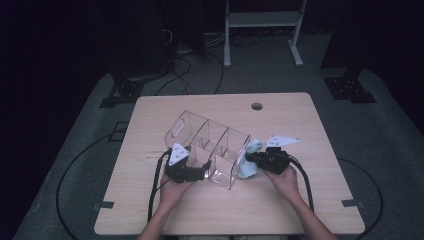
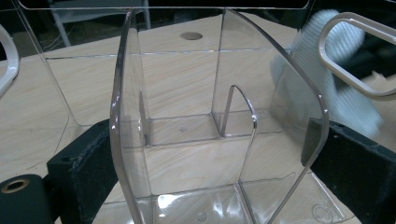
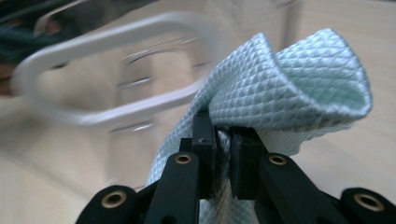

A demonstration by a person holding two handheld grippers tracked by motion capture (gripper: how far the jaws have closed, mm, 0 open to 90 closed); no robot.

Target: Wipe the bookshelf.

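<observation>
A clear acrylic organizer (image 1: 210, 145) with several compartments lies tilted on the wooden table (image 1: 300, 210). My left gripper (image 1: 204, 170) clamps its near end. In the left gripper view the black jaws (image 2: 210, 154) press from both sides on the outer walls of the organizer (image 2: 187, 93). My right gripper (image 1: 251, 158) is shut on a light blue waffle-weave cloth (image 1: 248, 169) and holds it against the organizer's right end wall. The bunched cloth (image 3: 289, 79) sits between the right gripper's jaws (image 3: 223, 135), beside the organizer's slot handle (image 3: 107, 79). The cloth (image 2: 345, 93) shows through the acrylic.
The table has a round cable hole (image 1: 257, 106) near its far edge. Beyond it a white metal frame (image 1: 262, 20) stands on the grey floor, with cables and dark stand bases around. Bare wood lies in front of and beside the organizer.
</observation>
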